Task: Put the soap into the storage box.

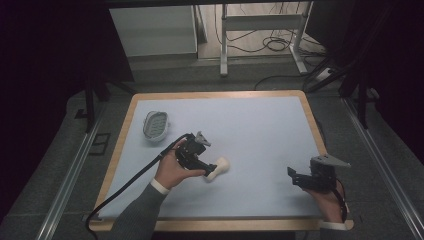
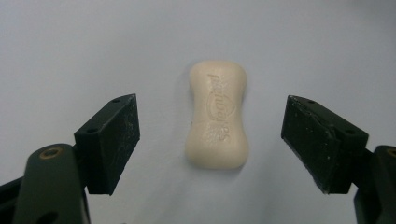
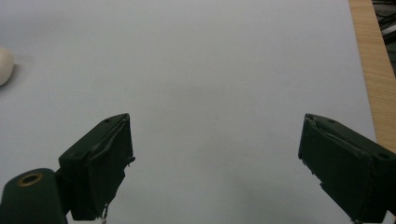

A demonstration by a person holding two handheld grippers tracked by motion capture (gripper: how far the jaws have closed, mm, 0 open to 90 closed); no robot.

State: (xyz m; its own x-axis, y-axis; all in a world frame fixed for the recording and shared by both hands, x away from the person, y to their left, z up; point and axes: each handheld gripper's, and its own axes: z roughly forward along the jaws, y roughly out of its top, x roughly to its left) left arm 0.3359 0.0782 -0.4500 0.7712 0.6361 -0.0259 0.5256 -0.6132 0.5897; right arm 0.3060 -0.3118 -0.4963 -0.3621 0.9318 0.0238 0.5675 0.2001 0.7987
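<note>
A cream bar of soap (image 1: 218,168) lies flat on the pale blue mat near the middle of the table. In the left gripper view the soap (image 2: 217,115) has embossed lettering and lies lengthwise between my two wide-apart jaws without touching either. My left gripper (image 1: 205,170) hovers over it, open, tilted down toward the mat. My right gripper (image 1: 291,176) is at the front right of the table, open, with bare mat between its fingers (image 3: 100,161). The soap's end (image 3: 3,65) peeks in at the left edge of the right gripper view.
A white oval soap dish (image 1: 155,125) with a ridged inside sits at the back left of the mat. The mat (image 1: 260,125) covers a wooden table whose edge (image 3: 371,70) runs close to the right gripper. A black cable (image 1: 125,187) trails off the front left.
</note>
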